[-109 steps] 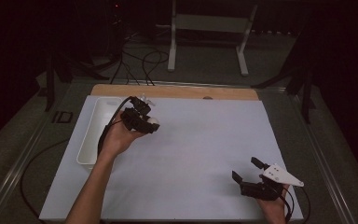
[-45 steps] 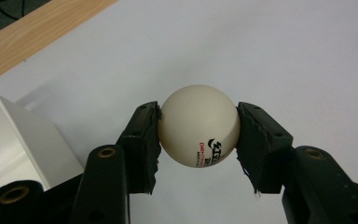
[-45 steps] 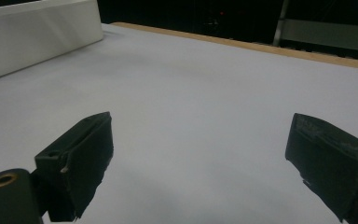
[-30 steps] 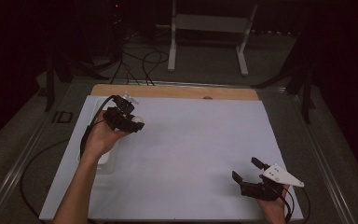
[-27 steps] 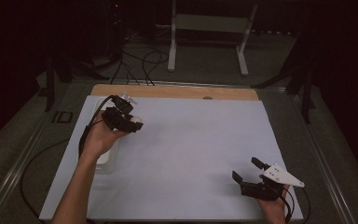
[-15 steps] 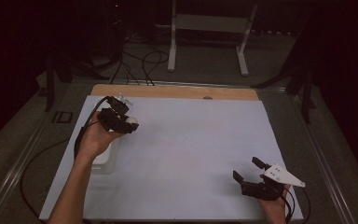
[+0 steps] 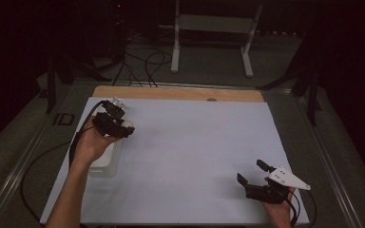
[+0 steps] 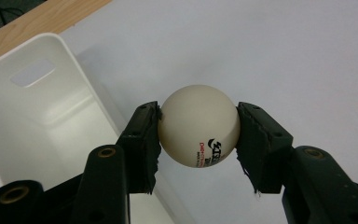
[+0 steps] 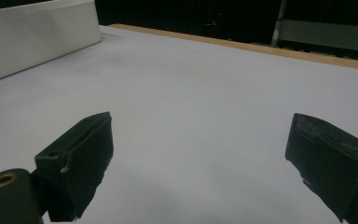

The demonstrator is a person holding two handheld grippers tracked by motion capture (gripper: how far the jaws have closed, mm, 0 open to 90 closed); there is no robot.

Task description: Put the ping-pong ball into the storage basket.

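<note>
The left gripper (image 8: 198,133) has its jaws clamped on the ball (image 8: 199,125), beside the white bin's (image 8: 37,116) rim; better carry it over the bin's hollow before letting go; the right gripper (image 9: 205,158) gapes empty, well away from the bin.

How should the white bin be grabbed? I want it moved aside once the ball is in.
Take the white bin by its end wall at the slot handle, coming from above: one pad through the slot, one outside. The thin upright wall suits a pinch.

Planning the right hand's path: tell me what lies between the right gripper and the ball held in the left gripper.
Bare white table sheet, as the high view shows, separates the right gripper from the ball in the left gripper.
</note>
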